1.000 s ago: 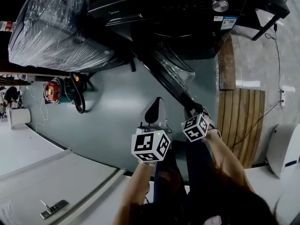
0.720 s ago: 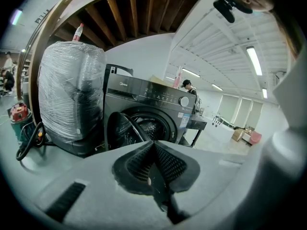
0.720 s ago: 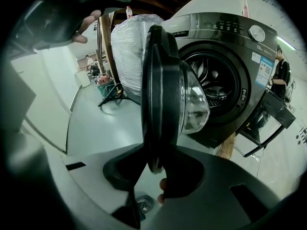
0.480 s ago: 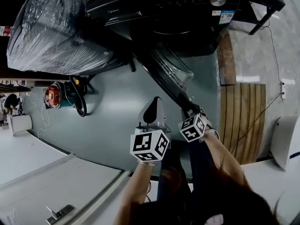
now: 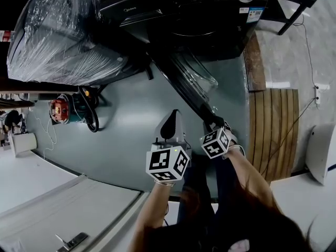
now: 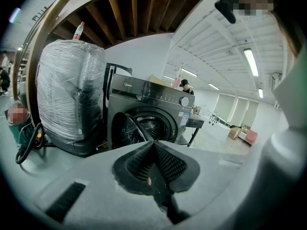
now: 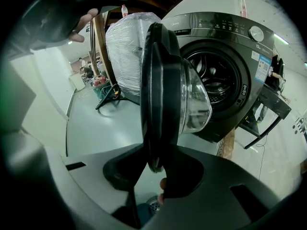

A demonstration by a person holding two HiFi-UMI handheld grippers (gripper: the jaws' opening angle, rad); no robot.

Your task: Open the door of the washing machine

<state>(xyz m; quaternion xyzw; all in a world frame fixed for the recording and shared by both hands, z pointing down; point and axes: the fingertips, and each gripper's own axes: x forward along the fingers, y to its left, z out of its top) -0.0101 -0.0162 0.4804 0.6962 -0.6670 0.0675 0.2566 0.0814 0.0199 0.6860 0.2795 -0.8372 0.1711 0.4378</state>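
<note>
Our right gripper point(image 7: 154, 163) is clamped on the thin rim of the door point(image 7: 165, 80) at centre frame, which stands swung wide from the washing machine point(image 7: 230, 66) at upper right. We judge that shallow bite may slip. Our left gripper point(image 6: 153, 145), jaws together, holds nothing.

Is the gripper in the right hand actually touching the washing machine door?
Touching. The right gripper view shows the right gripper with its jaws clamped on the rim of the open door, one on each side, with no gap.
</note>
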